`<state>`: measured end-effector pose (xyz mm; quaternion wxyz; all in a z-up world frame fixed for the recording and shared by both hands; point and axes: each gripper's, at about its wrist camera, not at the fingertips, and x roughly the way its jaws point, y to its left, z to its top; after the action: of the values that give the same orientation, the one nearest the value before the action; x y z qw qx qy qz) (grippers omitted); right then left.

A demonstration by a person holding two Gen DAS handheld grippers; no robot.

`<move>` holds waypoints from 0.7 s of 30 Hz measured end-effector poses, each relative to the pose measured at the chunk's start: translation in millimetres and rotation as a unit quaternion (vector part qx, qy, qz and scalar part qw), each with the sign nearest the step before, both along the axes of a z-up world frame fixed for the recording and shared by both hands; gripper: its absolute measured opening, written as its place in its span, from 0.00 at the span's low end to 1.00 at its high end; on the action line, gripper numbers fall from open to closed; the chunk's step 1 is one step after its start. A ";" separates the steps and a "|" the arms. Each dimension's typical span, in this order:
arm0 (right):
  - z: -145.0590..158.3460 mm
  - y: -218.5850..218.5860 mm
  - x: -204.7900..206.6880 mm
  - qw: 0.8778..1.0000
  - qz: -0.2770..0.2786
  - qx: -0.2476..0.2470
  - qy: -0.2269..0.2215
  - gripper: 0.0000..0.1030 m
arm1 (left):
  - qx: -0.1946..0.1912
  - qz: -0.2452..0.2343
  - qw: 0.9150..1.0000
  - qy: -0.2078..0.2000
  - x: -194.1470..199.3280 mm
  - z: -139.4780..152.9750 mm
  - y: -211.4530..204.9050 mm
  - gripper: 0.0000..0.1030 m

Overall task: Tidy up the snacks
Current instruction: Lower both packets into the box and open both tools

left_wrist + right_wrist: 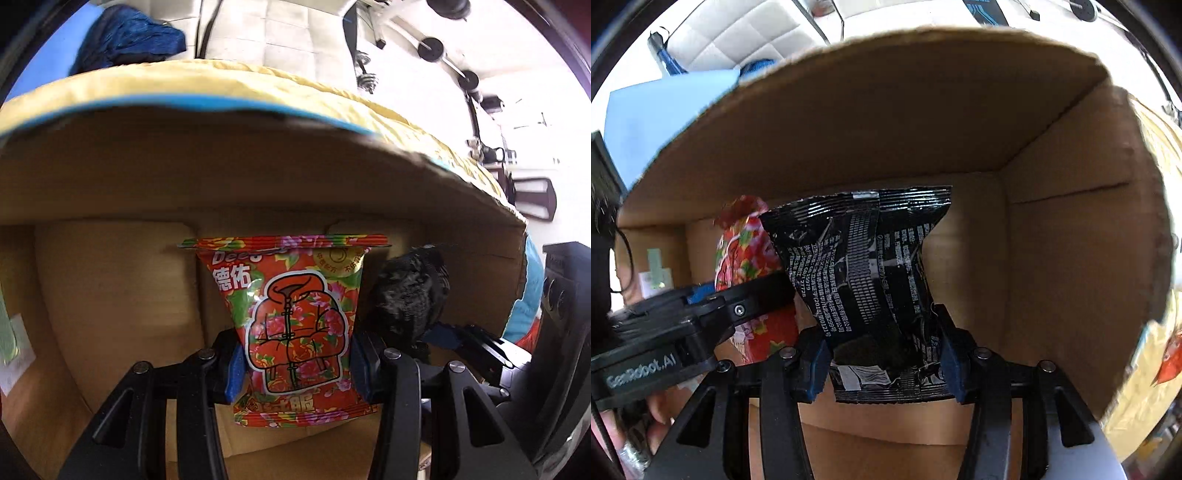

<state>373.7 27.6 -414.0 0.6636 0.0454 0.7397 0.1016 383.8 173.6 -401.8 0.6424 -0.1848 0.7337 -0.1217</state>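
Both grippers point down into an open cardboard box [110, 177]. My left gripper [295, 365] is shut on a red floral snack packet [295, 314], its blue pads [234, 369] pinching the lower half from both sides. A black snack packet [864, 266] with white print is clamped between the pads of my right gripper [882, 365]. The two packets hang side by side above the box floor. The black packet [410, 295] shows at the right of the left wrist view. In the right wrist view the red packet [750, 251] is at the left, partly hidden by the other gripper's body.
The box's side wall [1071, 258] stands close on the right. A yellow padded cover [258, 81] and blue fabric [129, 37] lie beyond the far rim. Dumbbells [432, 48] rest on the white floor. A hand [661, 406] grips the left tool.
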 end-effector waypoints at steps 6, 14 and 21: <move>-1.5 2.2 1.5 1.000 -0.017 0.001 -0.002 0.53 | 0.009 -0.006 1.000 0.000 3.9 0.9 0.2 0.43; -11.6 5.4 -1.2 1.000 -0.023 -0.002 0.009 0.56 | 0.028 0.001 1.000 0.015 -4.3 6.9 7.4 0.45; -6.5 9.6 -5.4 1.000 -0.015 -0.015 0.002 0.61 | 0.049 0.015 0.999 0.009 -28.4 20.4 24.1 0.46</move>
<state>368.3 37.2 -420.5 0.6643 0.0462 0.7417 0.0806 355.4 197.7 -381.4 0.6455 -0.1652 0.7419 -0.0744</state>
